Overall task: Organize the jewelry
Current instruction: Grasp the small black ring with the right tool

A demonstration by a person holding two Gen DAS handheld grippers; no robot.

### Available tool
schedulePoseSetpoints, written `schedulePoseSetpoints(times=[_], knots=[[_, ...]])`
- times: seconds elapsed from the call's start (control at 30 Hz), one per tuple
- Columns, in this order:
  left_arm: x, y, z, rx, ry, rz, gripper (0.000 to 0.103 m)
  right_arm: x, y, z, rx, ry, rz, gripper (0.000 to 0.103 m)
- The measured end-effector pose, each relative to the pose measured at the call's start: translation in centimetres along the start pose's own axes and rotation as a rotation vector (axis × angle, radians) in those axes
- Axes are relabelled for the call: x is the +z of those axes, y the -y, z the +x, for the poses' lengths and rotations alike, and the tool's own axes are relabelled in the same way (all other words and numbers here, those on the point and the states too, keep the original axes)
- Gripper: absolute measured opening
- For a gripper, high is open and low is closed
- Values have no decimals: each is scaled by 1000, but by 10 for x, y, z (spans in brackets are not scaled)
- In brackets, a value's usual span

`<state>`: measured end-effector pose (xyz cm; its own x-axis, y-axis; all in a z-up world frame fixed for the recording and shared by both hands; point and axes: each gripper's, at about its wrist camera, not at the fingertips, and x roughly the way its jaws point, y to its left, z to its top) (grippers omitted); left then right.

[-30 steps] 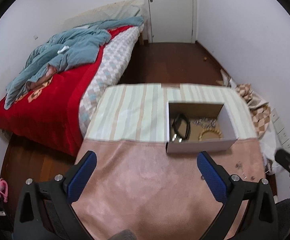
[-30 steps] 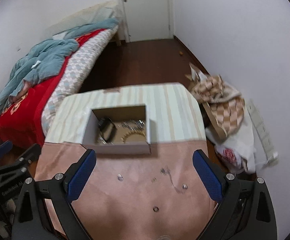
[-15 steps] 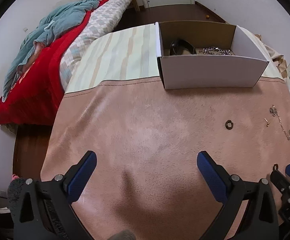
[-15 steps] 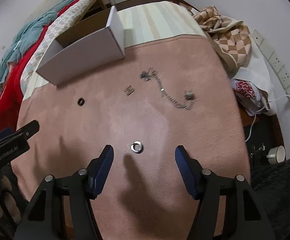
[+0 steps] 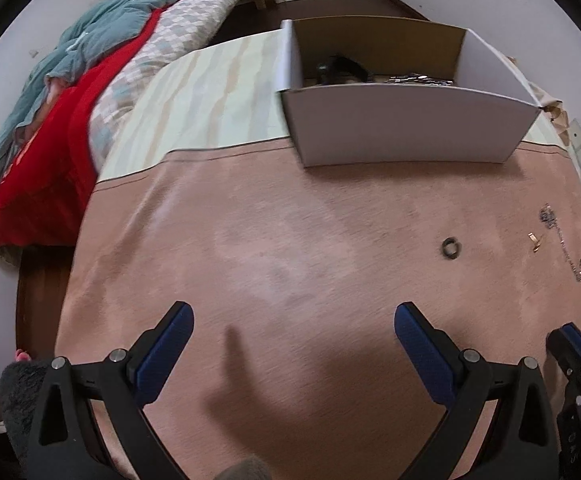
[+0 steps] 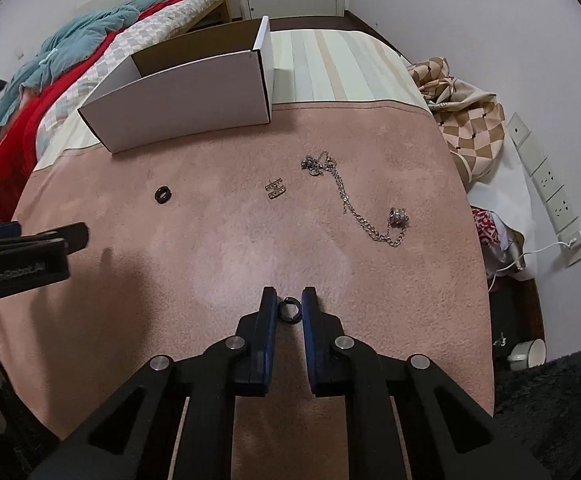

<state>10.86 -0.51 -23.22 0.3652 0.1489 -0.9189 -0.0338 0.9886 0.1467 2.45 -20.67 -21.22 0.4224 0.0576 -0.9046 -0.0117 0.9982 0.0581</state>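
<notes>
The right tongs (image 6: 289,300) point steeply down at the pink cloth (image 6: 250,248) on the desk, jaws closing around a small dark ring (image 6: 289,310) lying between the pads; contact cannot be told. The left tongs (image 5: 292,320) hang wide open and empty over bare cloth. Beyond lie a black ring (image 6: 163,194), a clasp (image 6: 276,189), a chain (image 6: 354,204) and the box (image 6: 186,96), all well apart.
</notes>
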Motion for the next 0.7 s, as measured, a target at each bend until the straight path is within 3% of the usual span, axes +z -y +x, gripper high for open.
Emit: schedulePoseSetpoints(times=[0.17, 0.27, 0.3, 0.33, 0.4, 0.43, 0.63, 0.7], knots=[[17, 19, 12, -126, -45, -11, 102, 11, 13, -6, -12, 28, 49, 13], [24, 33, 16, -159, -41, 1, 101, 16, 19, -5, -27, 34, 63, 13], [25, 36, 16, -163, -38, 9, 89, 17, 21, -5, -30, 33, 71, 13], [26, 41, 17, -167, -34, 23, 68, 17, 22, -4, -33, 32, 77, 13], [25, 47, 15, -176, -16, 39, 58, 18, 25, -4, -38, 31, 88, 13], [25, 50, 13, -182, -7, 50, 47, 18, 26, -3, -38, 31, 93, 13], [22, 62, 9, -193, 26, 82, 16, 17, 29, -1, -42, 34, 108, 13], [22, 62, 9, -195, 30, 89, 12, 18, 30, -2, -42, 37, 111, 13]])
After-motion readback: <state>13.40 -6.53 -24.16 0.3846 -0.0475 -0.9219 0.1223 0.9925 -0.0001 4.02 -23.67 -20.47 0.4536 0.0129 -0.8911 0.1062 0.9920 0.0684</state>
